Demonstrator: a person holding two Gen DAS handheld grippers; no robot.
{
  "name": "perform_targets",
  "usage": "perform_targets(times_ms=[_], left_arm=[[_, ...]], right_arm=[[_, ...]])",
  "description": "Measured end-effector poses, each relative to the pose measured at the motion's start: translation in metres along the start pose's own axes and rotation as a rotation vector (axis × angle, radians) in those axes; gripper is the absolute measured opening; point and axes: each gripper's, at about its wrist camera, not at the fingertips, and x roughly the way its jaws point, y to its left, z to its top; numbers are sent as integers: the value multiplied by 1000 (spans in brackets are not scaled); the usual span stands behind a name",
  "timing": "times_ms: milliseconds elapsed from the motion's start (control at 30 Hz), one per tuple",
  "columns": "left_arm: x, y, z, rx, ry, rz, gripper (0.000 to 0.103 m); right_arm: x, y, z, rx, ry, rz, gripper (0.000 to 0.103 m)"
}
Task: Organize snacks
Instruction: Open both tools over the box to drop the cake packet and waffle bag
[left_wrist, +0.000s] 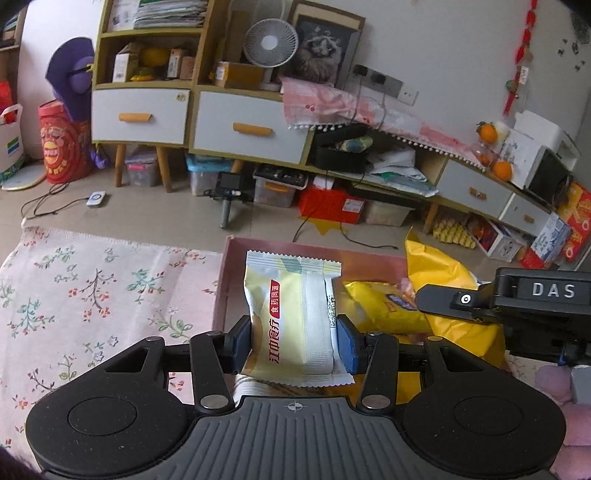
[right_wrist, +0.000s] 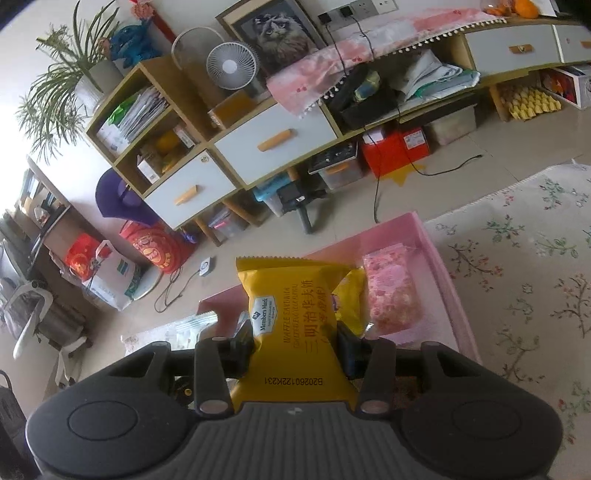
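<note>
snacks are in both tongs at once: the left tongs (left_wrist: 293, 341) are closed on a pale yellow snack packet (left_wrist: 291, 314), pinched across its lower half so it stands upright with its crimped top edge free, and the right tongs (right_wrist: 295, 349) are clamped the same way on a yellow waffle sandwich pack (right_wrist: 291, 321). gripping low on the body and not on the seal probably keeps each packet from swinging and leaves the far end free to go in first. both are held over the pink box (right_wrist: 454, 295), which looks like the collecting place, since it already holds another yellow bag (left_wrist: 384, 306) and a pink packet of sweets (right_wrist: 393, 291). in the left view the right tongs come in from the right above the yellow bag, so the two tools work close together and could bump.

the box sits on a table under a pale floral cloth (left_wrist: 92, 288), which may slide or bunch if the box is pushed. beyond the table edge lies a tiled floor with loose cables, and against the wall a low cabinet with white drawers (left_wrist: 251, 125), a small fan (left_wrist: 271, 42) and a framed cat picture (right_wrist: 275, 31).
</note>
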Motion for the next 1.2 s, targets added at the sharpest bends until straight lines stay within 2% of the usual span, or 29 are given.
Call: perform_targets(times_ms=[433, 500, 567, 667, 767, 900, 967, 1067, 1200], left_arm=[[4, 9, 0, -19, 6, 2, 47], [4, 8, 0, -10, 8, -8, 53], [2, 6, -1, 1, 3, -5, 67], [-3, 2, -1, 11, -3, -8, 76], [-11, -2, -1, 5, 0, -9, 80], [-25, -7, -1, -16, 9, -20, 83], [-34, -10, -1, -17, 13, -16, 90], [-48, -15, -2, -15, 17, -1, 93], [-65, -18, -6, -16, 40, 17, 96]], right_arm=[[7, 8, -3, -37, -2, -1, 32], [5, 9, -1, -39, -14, -7, 39], [2, 9, -1, -51, -22, -11, 43], [-6, 12, -1, -78, -28, -21, 52], [-16, 13, 0, -91, -41, -35, 61], [-34, 13, 3, -79, -50, -36, 68], [-46, 14, 3, -77, -57, -35, 71], [-59, 17, 0, -85, -53, -42, 78], [-77, 19, -10, -115, -39, -61, 79]])
